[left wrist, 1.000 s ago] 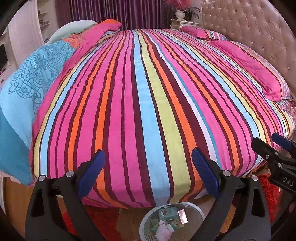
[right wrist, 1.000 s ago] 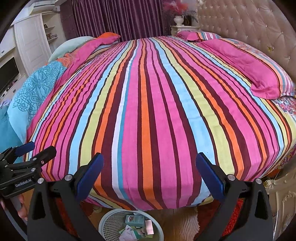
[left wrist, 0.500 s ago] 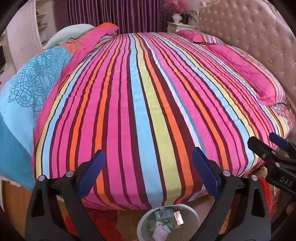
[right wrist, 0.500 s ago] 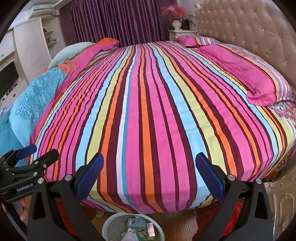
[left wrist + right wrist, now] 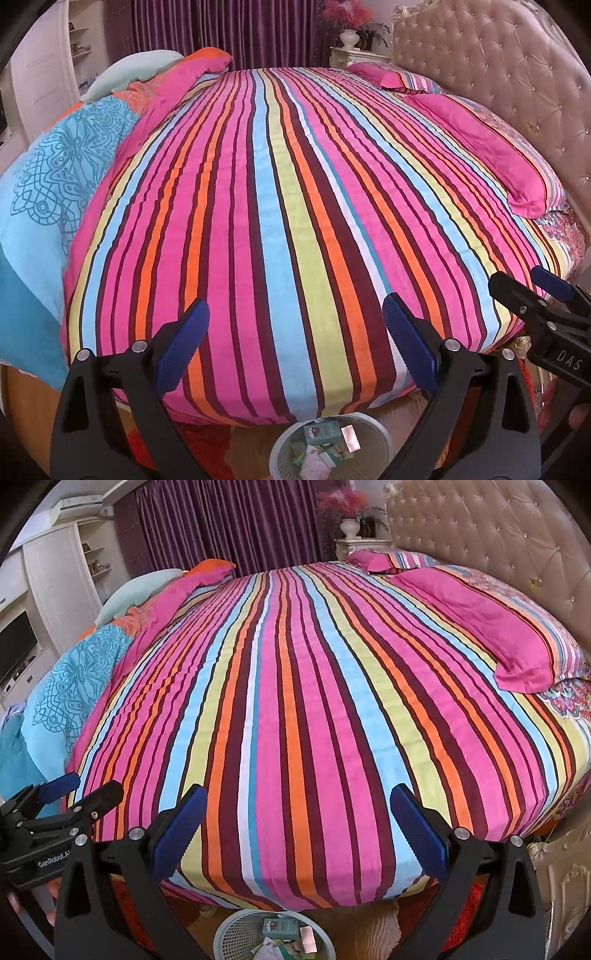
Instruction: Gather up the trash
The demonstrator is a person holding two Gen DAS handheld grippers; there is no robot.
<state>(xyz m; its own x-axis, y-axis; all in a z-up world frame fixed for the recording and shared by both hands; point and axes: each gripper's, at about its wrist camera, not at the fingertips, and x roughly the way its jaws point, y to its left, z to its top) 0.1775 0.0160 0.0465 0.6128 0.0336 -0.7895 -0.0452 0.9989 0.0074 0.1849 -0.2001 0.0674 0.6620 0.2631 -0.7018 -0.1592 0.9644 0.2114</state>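
Note:
A white mesh waste basket (image 5: 284,448) stands on the floor at the foot of the bed and holds green packets and paper scraps (image 5: 321,435). It also shows in the right wrist view (image 5: 236,934). My left gripper (image 5: 295,343) is open and empty above the basket, facing the bed. My right gripper (image 5: 299,830) is open and empty beside it. Each gripper shows in the other's view: the right one (image 5: 524,291) at the right edge, the left one (image 5: 81,794) at the left edge. No loose trash shows on the striped bedspread (image 5: 280,206).
A folded blue and pink quilt (image 5: 66,173) lies along the bed's left side. Pink pillows (image 5: 491,147) lie by the tufted headboard (image 5: 498,66) at right. Red rug (image 5: 207,450) and wooden floor lie below. A white cabinet (image 5: 55,576) stands at far left.
Both grippers have risen and pulled back a little from the bed, so the bed edge and basket sit lower in view. Both stay open.

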